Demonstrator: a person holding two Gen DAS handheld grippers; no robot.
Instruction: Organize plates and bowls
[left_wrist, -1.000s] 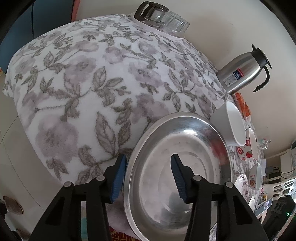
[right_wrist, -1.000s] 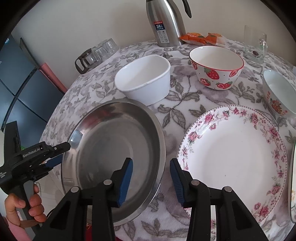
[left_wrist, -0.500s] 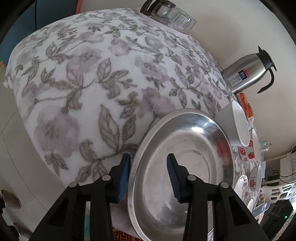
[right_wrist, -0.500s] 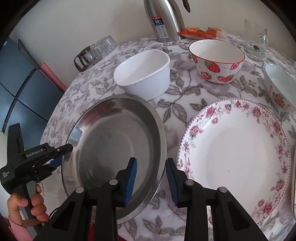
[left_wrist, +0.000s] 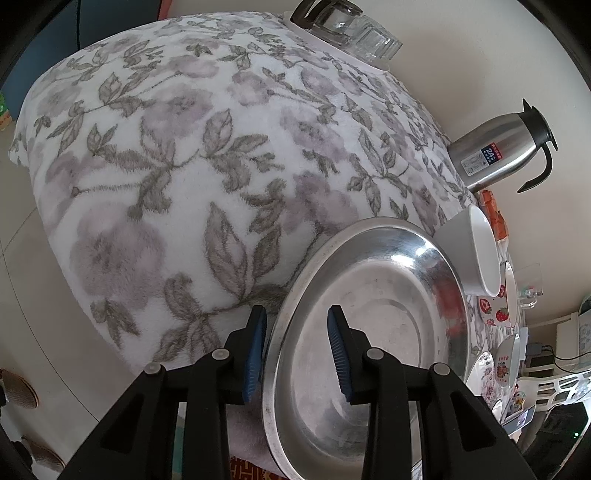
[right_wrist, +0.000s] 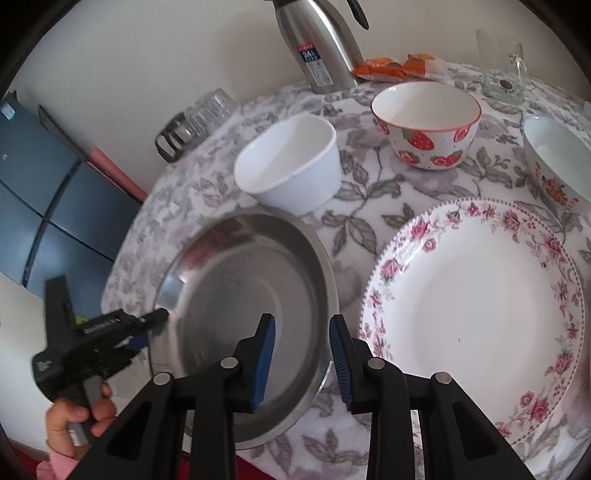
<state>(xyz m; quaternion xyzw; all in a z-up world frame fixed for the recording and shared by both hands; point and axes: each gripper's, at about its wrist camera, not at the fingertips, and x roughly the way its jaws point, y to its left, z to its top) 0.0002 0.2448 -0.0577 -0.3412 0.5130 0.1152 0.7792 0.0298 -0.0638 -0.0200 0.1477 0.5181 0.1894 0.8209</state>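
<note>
Both tools straddle the steel plate's (right_wrist: 236, 295) rim, jaws closing: left tool (left_wrist: 295, 350) on its outer edge, right tool (right_wrist: 301, 363) on the edge nearest the floral plate (right_wrist: 476, 317). Neither yet pinches the rim. The steel plate lies round, hollow up, overhanging the table (left_wrist: 184, 166) edge. Just beyond it sits a white bowl (right_wrist: 290, 166); farther, a strawberry bowl (right_wrist: 424, 125) and flask (right_wrist: 317, 40).
</note>
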